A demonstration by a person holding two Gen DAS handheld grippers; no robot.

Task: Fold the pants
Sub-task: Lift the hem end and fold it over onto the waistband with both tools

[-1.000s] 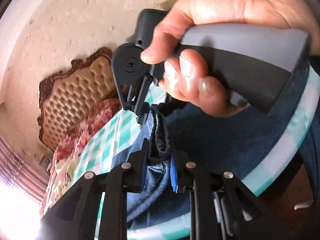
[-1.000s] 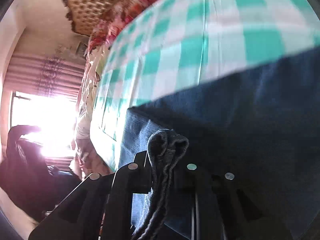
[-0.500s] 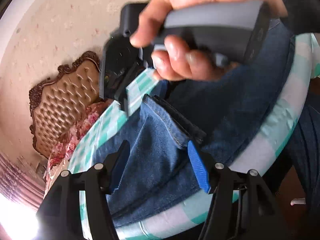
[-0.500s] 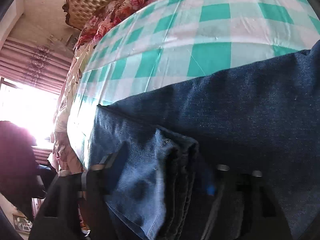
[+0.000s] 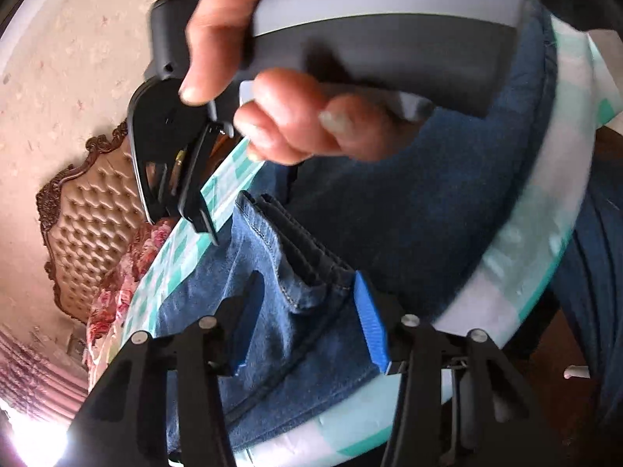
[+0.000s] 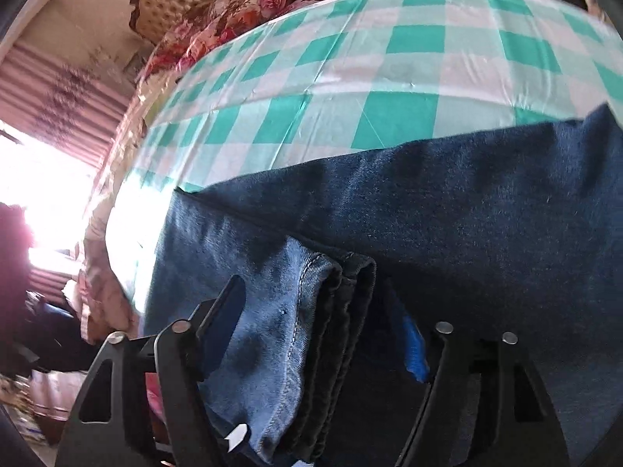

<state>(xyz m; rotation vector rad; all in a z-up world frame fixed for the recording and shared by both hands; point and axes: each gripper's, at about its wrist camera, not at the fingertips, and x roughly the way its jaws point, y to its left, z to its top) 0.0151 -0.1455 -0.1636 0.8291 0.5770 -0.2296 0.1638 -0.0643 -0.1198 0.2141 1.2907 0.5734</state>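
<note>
Dark blue jeans (image 6: pixel 467 214) lie folded on the green-and-white checked sheet (image 6: pixel 389 70) of a bed. Their stacked leg hems (image 5: pixel 296 257) rest on top of the lower layer. My left gripper (image 5: pixel 307 323) straddles one end of the hems, and its jaws are closing with the blue pads (image 5: pixel 370 323) apart from the cloth. My right gripper (image 6: pixel 319 334) straddles the other hem end (image 6: pixel 331 311), its jaws also closing, with the fabric loose between them. A hand (image 5: pixel 296 116) holds the right gripper's grey handle in the left wrist view.
A tufted headboard (image 5: pixel 89 214) and floral bedding (image 6: pixel 249 4) sit at the far end of the bed. A glaring window (image 6: pixel 46 194) with pink curtains is to the left. The bed's edge (image 5: pixel 525 257) curves close on the right, with dark floor beyond.
Both grippers were shut on the bunched hems a second ago. They opened and let go, and the hems now lie flat on the jeans. The left gripper sank toward the bed.
</note>
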